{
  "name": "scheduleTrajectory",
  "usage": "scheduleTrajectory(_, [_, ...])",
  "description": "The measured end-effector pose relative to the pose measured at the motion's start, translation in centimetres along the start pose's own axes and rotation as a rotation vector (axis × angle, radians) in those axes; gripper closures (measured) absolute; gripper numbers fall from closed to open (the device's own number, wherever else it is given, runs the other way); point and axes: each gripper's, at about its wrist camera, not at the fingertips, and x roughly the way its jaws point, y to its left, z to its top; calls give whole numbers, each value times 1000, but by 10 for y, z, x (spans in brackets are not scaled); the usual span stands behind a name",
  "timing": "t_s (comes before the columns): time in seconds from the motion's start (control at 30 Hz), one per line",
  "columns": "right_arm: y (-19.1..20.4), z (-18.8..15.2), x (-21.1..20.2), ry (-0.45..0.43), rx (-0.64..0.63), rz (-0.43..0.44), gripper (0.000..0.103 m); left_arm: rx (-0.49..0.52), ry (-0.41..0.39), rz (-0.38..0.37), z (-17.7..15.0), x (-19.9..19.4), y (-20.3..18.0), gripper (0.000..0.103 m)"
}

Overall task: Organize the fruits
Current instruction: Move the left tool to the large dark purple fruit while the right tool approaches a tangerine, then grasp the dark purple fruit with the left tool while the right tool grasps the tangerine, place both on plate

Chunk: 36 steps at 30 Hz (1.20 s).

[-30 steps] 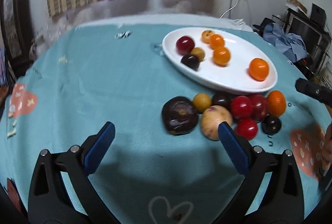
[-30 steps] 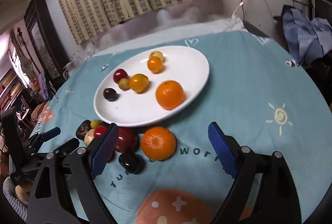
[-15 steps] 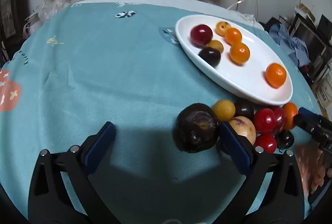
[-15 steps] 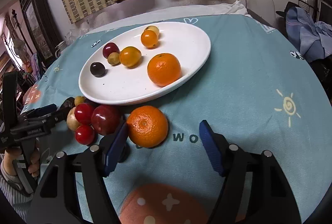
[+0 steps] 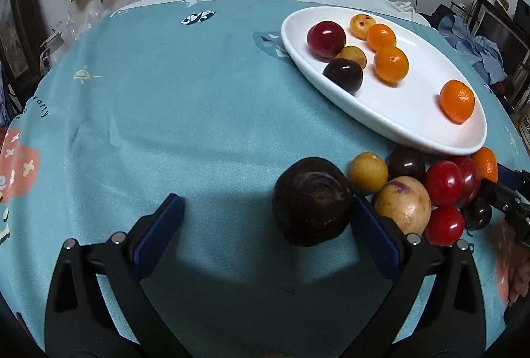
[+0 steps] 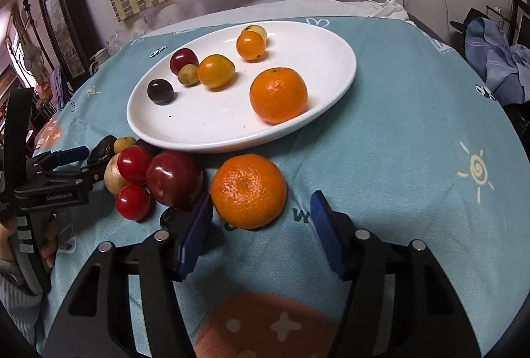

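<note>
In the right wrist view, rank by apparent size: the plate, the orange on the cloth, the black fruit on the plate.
1. Plate
2. Orange on the cloth, though it is nearest the camera
3. Black fruit

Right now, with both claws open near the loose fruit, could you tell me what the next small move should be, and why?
Probably close the right claw on the loose mandarin. It sits on the cloth just between the open pads, off the white plate. The left claw is less ready: the dark passion fruit lies against its right pad, far from the left one.
</note>
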Motion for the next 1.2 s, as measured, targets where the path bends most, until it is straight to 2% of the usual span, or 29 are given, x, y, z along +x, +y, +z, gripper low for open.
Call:
scheduleTrajectory(0.37, [9,4,6,7,-21,-20,47,-27,-7,19,4,5,1,3])
scheduleTrajectory(0.43, [9,4,6,8,-24,-16,51,-17,-22,16,5,3,-3,14])
scheduleTrajectory(0.47, [9,5,6,7,-26,-9,57,2,-37,3,6,0,-7,36])
scheduleTrajectory(0.5, [9,4,6,7,-27,-5,58,31,-54,-20,5,-3,-14,58])
scheduleTrajectory(0.57, [9,3,5,8,-25,10,60,70,-67,9,2,-6,-23,58])
scheduleTrajectory(0.63, [8,3,4,9,-25,19,60,83,-69,-21,1,-8,-25,58])
scheduleTrajectory(0.8, [5,3,-4,-3,-7,46,60,36,-73,-83,-5,-16,-14,58])
scheduleTrajectory(0.9, [2,9,-25,-60,9,81,60,24,-135,-73,-6,-36,-12,58])
scheduleTrajectory(0.93, [2,12,-36,-97,15,91,60,20,-181,-79,-2,-49,-12,58])
scheduleTrajectory(1.03, [0,27,-58,-185,39,106,60,27,-247,-95,14,-67,-24,58])
scheduleTrajectory(1.2, [0,61,-45,-196,49,89,60,109,-264,-82,50,-54,-71,58])
